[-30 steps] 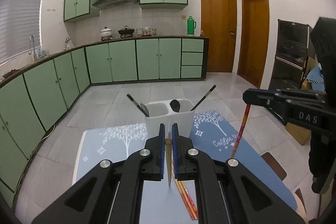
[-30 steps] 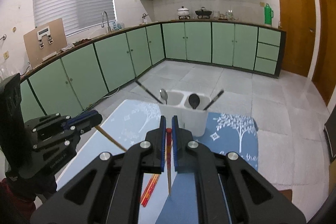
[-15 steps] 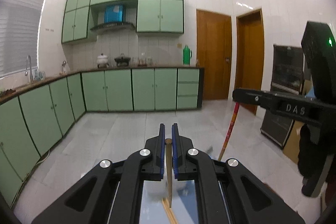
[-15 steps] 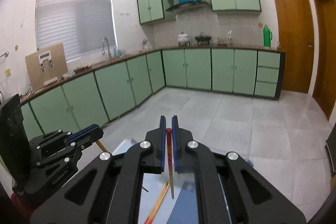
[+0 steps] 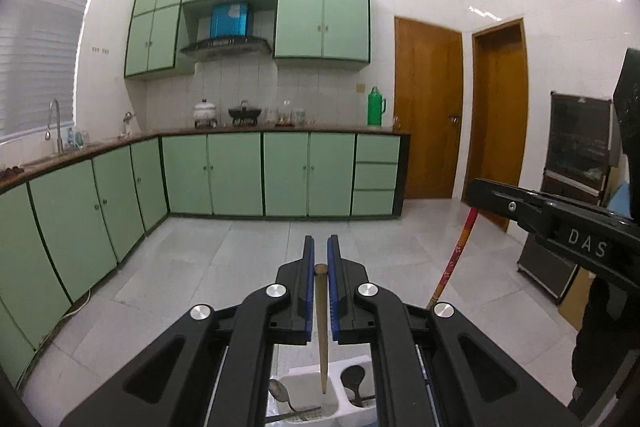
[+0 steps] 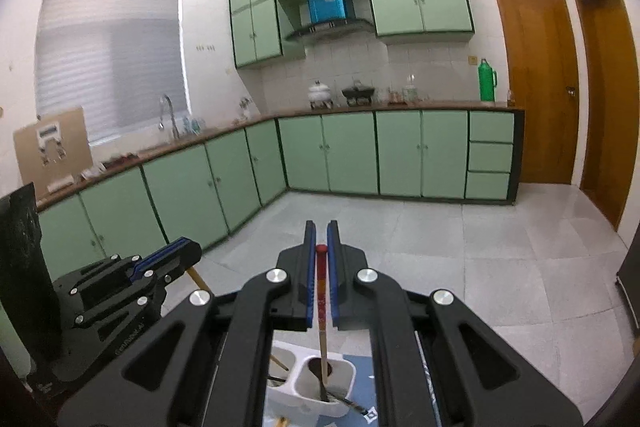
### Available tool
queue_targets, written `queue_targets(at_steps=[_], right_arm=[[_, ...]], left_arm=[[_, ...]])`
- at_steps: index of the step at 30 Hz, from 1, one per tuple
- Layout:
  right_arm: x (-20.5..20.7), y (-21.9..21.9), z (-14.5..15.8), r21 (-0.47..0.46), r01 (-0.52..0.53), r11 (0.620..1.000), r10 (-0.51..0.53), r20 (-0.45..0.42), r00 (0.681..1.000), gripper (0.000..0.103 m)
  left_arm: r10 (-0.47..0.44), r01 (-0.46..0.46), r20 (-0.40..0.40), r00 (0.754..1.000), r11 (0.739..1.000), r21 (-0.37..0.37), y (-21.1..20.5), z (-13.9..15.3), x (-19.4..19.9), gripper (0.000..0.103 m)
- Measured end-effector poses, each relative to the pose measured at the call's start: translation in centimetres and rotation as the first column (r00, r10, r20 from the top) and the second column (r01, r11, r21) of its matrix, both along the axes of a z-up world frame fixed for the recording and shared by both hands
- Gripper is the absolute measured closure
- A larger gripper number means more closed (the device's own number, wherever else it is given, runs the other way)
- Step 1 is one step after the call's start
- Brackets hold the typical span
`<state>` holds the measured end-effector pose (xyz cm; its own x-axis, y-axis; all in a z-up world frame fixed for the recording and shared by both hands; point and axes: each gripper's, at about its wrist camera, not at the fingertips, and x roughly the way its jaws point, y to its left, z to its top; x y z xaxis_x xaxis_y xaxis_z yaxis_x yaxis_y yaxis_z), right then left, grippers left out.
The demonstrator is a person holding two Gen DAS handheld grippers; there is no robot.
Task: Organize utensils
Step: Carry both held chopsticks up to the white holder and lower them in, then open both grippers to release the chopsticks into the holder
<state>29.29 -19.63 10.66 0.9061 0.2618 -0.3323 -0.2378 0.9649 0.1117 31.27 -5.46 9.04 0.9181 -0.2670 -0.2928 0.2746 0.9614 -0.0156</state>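
The white caddy (image 5: pixel 326 401) holds spoons (image 5: pixel 354 379). Left gripper (image 5: pixel 321 259) clamps a wooden chopstick (image 5: pixel 321 327); right gripper (image 6: pixel 321 243) clamps a red chopstick (image 6: pixel 321 291).

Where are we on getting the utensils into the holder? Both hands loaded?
Partly done: the white holder already has spoons standing in its compartments. In hand: the left gripper is shut on a plain wooden chopstick, and the right gripper is shut on a red-topped chopstick; both hang above the holder. Left: lowering both in. At least one more stick lies at the bottom edge of the right view.
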Motion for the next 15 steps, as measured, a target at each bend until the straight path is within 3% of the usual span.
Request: queue_targets(at_steps=[4, 9, 15], right_arm=[[1.4, 0.5, -2.8, -0.024, 0.007, 1.000, -0.008, -0.043, 0.999, 0.098], [2.5, 0.3, -5.3, 0.010, -0.002, 1.000, 0.003, -0.124, 0.992, 0.095], [1.4, -1.1, -5.2, 0.030, 0.042, 0.999, -0.038, -0.131, 0.991, 0.072]], left_arm=[[0.009, -0.009, -0.039, 0.999, 1.000, 0.016, -0.3, -2.3, 1.8, 0.097], [0.004, -0.003, -0.116, 0.993, 1.000, 0.014, 0.1, -4.7, 2.7, 0.096], [0.005, -0.005, -0.138, 0.990, 1.000, -0.001, 1.5, -4.8, 0.9, 0.086]])
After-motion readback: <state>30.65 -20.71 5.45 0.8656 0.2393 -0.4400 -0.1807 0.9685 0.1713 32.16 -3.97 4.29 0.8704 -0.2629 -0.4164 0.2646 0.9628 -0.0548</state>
